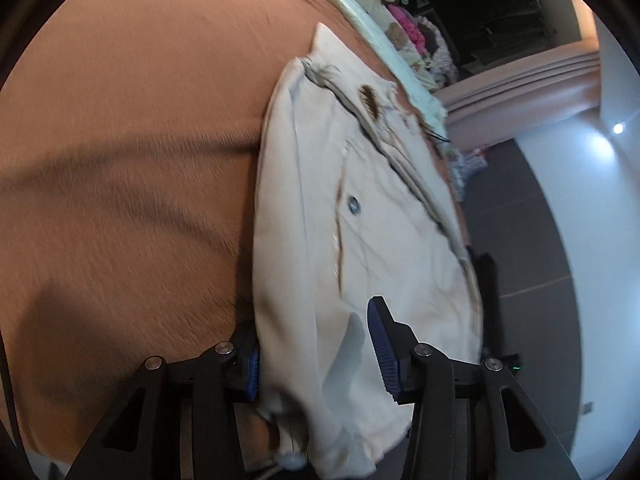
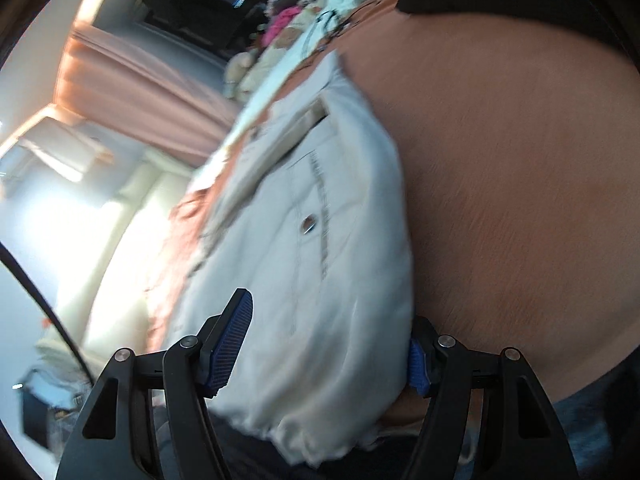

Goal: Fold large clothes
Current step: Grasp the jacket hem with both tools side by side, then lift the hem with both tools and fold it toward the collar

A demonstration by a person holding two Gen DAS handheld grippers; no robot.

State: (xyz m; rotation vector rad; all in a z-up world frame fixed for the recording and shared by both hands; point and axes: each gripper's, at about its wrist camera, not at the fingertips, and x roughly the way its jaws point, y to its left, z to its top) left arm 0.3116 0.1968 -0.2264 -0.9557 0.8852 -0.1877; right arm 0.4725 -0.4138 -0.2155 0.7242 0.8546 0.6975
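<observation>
A cream-white garment with a metal snap button and a stitched pocket lies folded lengthwise on a brown bedsheet; it shows in the left wrist view (image 1: 352,208) and in the right wrist view (image 2: 320,220). My left gripper (image 1: 316,354) is open, its blue-padded fingers (image 1: 382,344) standing on either side of the garment's near hem. My right gripper (image 2: 324,354) is open too, its fingers (image 2: 230,344) straddling the near hem. The cloth lies loose between both pairs of jaws.
The brown bedsheet (image 1: 120,160) spreads wide beside the garment. A pale blanket (image 1: 384,40), soft toys and pink clothes are piled along the far edge of the bed. Grey floor tiles (image 1: 532,240) and a white wall lie past the bed's edge.
</observation>
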